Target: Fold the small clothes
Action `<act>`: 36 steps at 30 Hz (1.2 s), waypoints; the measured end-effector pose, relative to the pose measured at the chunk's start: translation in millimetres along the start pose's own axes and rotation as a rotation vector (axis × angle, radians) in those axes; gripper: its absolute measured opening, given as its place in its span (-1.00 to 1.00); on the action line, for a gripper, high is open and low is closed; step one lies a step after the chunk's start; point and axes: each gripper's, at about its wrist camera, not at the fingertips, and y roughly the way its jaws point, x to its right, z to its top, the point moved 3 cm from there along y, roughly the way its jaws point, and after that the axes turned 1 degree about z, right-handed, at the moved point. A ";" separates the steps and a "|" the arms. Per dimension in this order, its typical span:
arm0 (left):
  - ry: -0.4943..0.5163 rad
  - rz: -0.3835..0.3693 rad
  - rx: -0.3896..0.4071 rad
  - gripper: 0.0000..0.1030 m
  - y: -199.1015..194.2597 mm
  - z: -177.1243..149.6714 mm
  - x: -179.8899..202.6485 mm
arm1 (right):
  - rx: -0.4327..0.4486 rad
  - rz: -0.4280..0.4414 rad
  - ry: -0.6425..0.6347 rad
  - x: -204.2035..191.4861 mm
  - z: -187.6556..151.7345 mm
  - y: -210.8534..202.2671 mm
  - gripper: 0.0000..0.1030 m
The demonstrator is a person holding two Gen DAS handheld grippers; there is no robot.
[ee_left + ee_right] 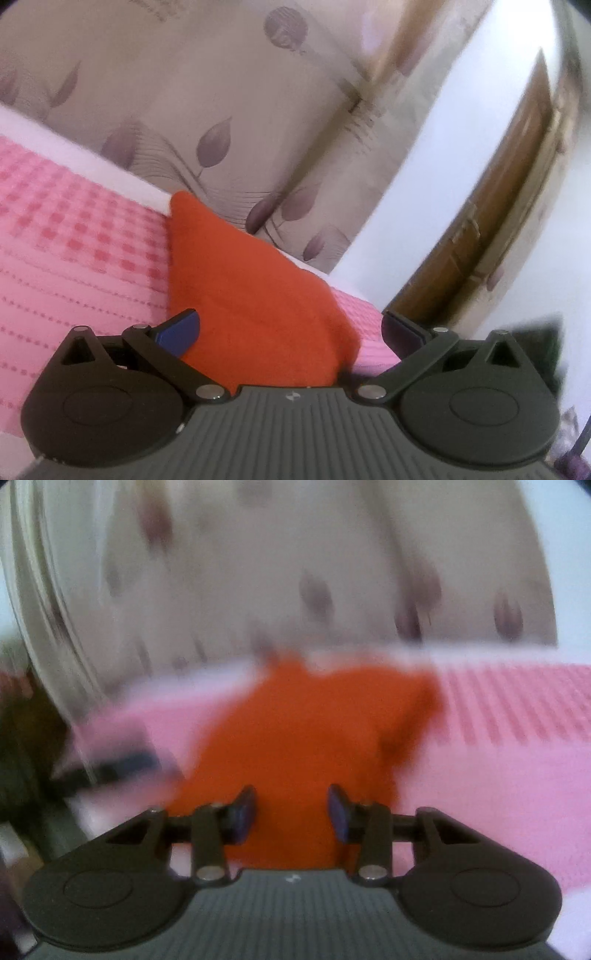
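A small orange garment [255,295] lies on a pink checked bedspread [74,240], one pointed corner reaching the bed's far edge. My left gripper [291,332] stands wide open just above the garment's near end. Its blue-padded fingers [177,332] sit either side of the cloth without pressing on it. The right wrist view is blurred. There the same orange garment [314,731] spreads out ahead of my right gripper [291,812]. That gripper's pads [243,812] stand apart over the near edge of the cloth, with a clear gap between them.
A beige curtain with purple leaves [221,110] hangs behind the bed's white far edge [122,173]. A white wall [443,166] and a brown wooden door [498,221] stand at the right. A dark blurred shape [110,764] lies on the pink bedspread [498,775] left of the garment.
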 end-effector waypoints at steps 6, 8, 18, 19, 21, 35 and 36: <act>0.007 0.002 -0.054 1.00 7.7 -1.1 1.0 | -0.023 -0.039 -0.034 13.7 -14.5 -15.8 -0.11; 0.043 -0.005 -0.053 1.00 7.1 -2.8 5.8 | -0.013 0.007 0.031 19.8 -12.0 -24.8 -0.09; 0.085 -0.018 -0.066 1.00 9.3 -8.9 12.7 | 0.251 0.014 -0.020 -0.1 73.0 -22.6 -0.08; 0.089 -0.014 -0.068 1.00 9.7 -9.2 13.1 | 0.224 -0.007 -0.029 2.6 74.5 -6.3 -0.09; 0.105 0.009 -0.072 1.00 11.0 -8.9 14.1 | 0.120 -0.099 -0.061 10.4 67.7 32.5 -0.09; 0.165 0.241 -0.107 1.00 21.7 -6.9 12.5 | 0.042 -0.162 0.071 38.6 54.5 58.7 1.00; 0.170 0.255 -0.109 1.00 22.1 -7.0 12.7 | 0.046 -0.170 0.063 37.2 54.2 60.2 1.00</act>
